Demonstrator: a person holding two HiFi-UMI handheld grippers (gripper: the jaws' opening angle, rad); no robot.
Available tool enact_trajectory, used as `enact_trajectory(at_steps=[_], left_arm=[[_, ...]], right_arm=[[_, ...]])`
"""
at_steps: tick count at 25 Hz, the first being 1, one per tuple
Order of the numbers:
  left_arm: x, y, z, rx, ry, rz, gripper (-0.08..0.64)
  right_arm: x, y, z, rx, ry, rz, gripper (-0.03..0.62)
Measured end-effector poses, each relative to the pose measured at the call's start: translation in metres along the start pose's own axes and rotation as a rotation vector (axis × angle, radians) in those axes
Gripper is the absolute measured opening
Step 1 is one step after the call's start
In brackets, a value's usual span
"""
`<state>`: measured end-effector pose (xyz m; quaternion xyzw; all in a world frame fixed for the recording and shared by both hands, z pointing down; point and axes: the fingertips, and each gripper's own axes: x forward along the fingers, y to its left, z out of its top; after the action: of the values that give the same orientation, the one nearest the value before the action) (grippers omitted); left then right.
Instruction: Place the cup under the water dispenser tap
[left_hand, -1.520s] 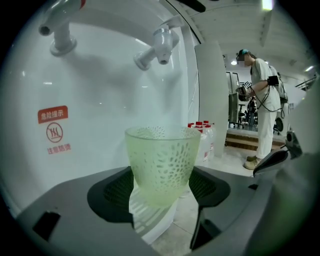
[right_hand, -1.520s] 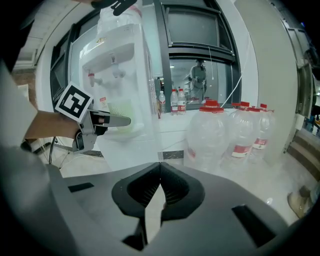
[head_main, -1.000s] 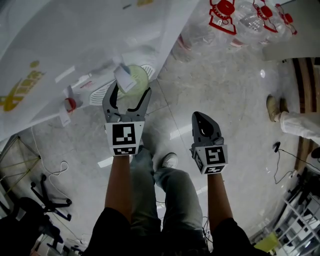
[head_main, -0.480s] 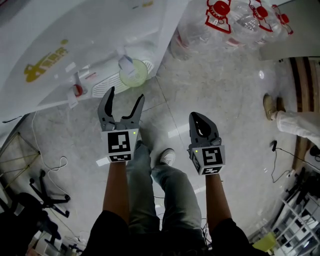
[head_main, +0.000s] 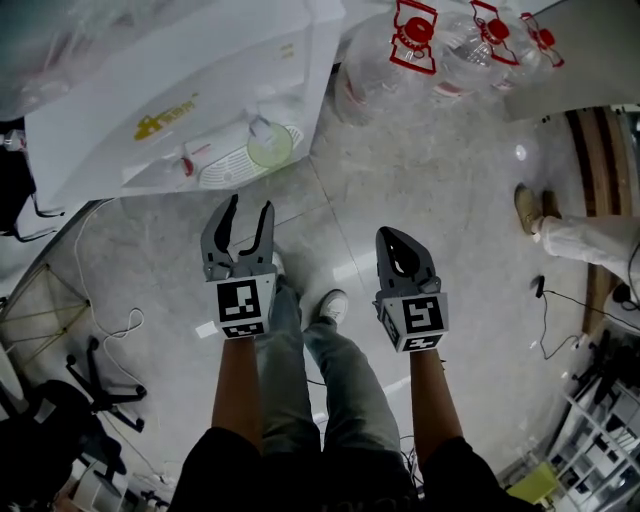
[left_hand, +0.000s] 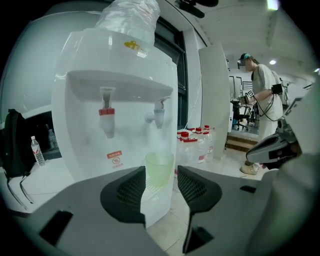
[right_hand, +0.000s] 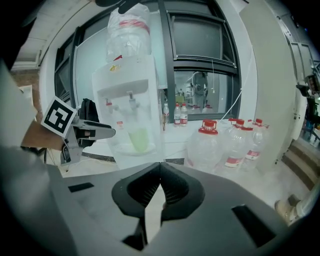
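Green cup (head_main: 268, 150) stands under the water dispenser's (head_main: 180, 90) tap (left_hand: 159, 116), so the task looks done; left gripper (head_main: 245, 207), empty with jaws closing, and right gripper (head_main: 393, 235), shut and empty, hang clear of the dispenser.

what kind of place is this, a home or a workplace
Likely an office or lab, not a home: a white plastic water dispenser, a cluster of large clear water bottles with red caps standing beside it, and tall dark-framed windows.
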<state>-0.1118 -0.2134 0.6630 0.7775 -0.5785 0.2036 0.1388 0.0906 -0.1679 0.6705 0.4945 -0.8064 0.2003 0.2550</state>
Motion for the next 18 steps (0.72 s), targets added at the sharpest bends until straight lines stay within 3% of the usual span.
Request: enact_trajectory(at_steps=[9, 18], left_arm=[[-0.051, -0.007, 0.040, -0.024, -0.007, 0.034, 0.096], [-0.095, -0.018, 0.089, -0.022, -0.047, 0.054, 0.031]], right_arm=[[-0.045, 0.012, 0.048, 0.004, -0.037, 0.006, 0.015], [-0.092, 0.013, 0.091, 0.001, -0.086, 0.002, 0.015]])
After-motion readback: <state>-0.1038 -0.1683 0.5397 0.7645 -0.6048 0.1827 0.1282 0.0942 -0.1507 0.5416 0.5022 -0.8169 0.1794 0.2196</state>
